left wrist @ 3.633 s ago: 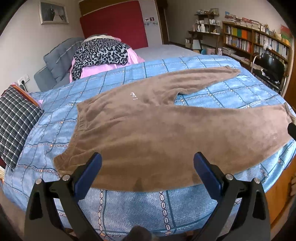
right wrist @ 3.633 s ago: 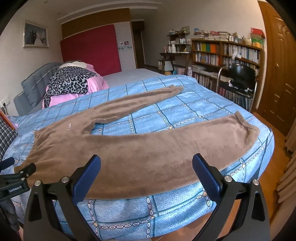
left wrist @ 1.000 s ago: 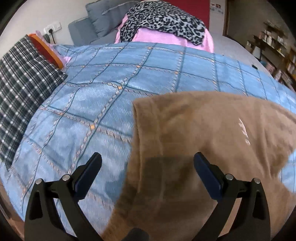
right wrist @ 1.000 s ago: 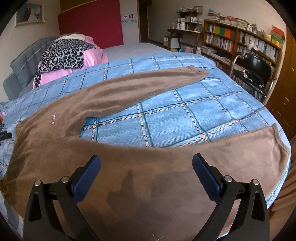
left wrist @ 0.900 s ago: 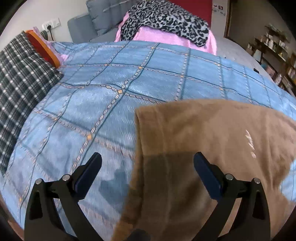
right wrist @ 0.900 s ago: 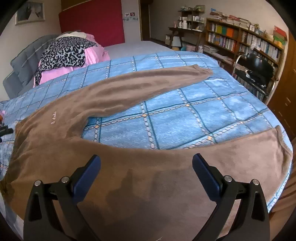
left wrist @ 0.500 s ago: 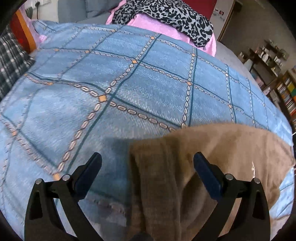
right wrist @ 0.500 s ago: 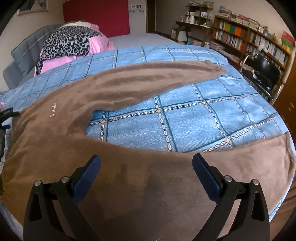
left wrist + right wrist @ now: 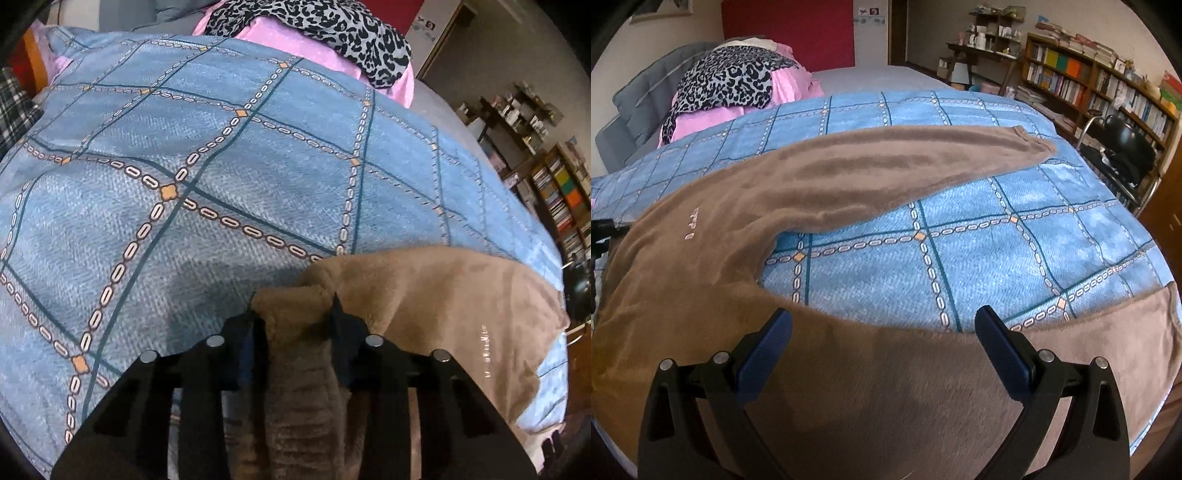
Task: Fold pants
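Your left tool (image 9: 293, 314) is low over the bed, tipped down toward the quilt (image 9: 192, 155). Its jaws are drawn in tight on the ribbed waistband corner of the pants (image 9: 424, 302); the brown fleece bunches up between the two fingers (image 9: 240, 343) and humps just past their tips. The rest of the waist area spreads off to the right of the tool, small pale lettering visible on it.

Your right tool (image 9: 882, 332) is held level and a little above the near leg, pointing across the bed. Its jaws stand wide apart with nothing between them. The blue pads (image 9: 1001, 347) hang over the fleece; whether they touch it cannot be told from this view.

Pants (image 9: 820, 177): flat on the quilt (image 9: 979, 236), legs splayed in a V. The far leg runs up and right, its cuff close to the bed's right edge. The near leg lies along the front edge under your right tool, cuff at the far right corner. Waist end is at the left, where a bit of your left tool shows at the frame edge.

At the head of the bed, a leopard-print cloth (image 9: 731, 81) lies over pink bedding (image 9: 790, 88). A bookshelf (image 9: 1100, 85) and a black chair (image 9: 1126, 147) stand beyond the right side.
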A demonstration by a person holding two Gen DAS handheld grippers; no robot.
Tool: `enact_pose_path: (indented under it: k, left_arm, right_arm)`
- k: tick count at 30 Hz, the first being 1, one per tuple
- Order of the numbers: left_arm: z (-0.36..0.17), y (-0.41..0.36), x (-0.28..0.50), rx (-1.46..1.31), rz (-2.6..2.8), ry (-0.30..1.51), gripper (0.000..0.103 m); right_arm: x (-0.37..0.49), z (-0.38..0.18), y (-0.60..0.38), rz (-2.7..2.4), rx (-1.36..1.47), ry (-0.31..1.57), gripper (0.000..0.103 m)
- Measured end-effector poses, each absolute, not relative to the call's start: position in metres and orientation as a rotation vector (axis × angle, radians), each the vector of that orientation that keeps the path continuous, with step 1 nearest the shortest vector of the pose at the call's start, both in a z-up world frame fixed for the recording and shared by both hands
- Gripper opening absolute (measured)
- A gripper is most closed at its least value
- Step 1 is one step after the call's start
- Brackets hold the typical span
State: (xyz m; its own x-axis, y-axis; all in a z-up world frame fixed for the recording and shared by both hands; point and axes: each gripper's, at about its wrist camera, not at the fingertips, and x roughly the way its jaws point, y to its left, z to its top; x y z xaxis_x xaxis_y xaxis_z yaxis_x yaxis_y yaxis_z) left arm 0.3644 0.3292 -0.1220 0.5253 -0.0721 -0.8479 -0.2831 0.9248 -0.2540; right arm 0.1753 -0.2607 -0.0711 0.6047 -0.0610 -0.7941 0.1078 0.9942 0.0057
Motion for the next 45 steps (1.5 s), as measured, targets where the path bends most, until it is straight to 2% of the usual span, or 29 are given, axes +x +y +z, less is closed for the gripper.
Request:
enact_pose_path:
  k: [8,16,23,29,33,36,45]
  left_arm:
    - [-0.069,0.299,0.317,-0.338,-0.016,0.903,0.031]
    - [-0.031,0.255,0.247,-0.279,-0.213,0.826,0.031]
    - [-0.029,0.222,0.195,-0.181,-0.292,0.867,0.031]
    - [-0.037,0.220,0.174,-0.241,-0.297,0.885,0.031]
    - [-0.030,0.210,0.160,-0.188,-0.320,0.886,0.031]
    - [-0.025,0.204,0.150,-0.155,-0.342,0.890,0.031]
    - [-0.031,0.208,0.122,-0.131,-0.322,0.967,0.031]
  right_arm:
    - [0.222,-0.065,-0.300,-0.143,0.088,0.894,0.098]
    - [0.316,-0.059,-0.380,-0.201,0.176,0.912,0.098]
    - [0.421,-0.058,-0.473,-0.345,0.256,0.957,0.098]
    - [0.492,-0.056,-0.518,-0.399,0.277,0.971,0.092]
    - [0.530,-0.071,-0.533,-0.384,0.349,1.016,0.084]
    - [0.551,-0.089,-0.541,-0.408,0.398,1.050,0.078]
    - [0.578,-0.121,-0.562,-0.506,0.473,1.101,0.077]
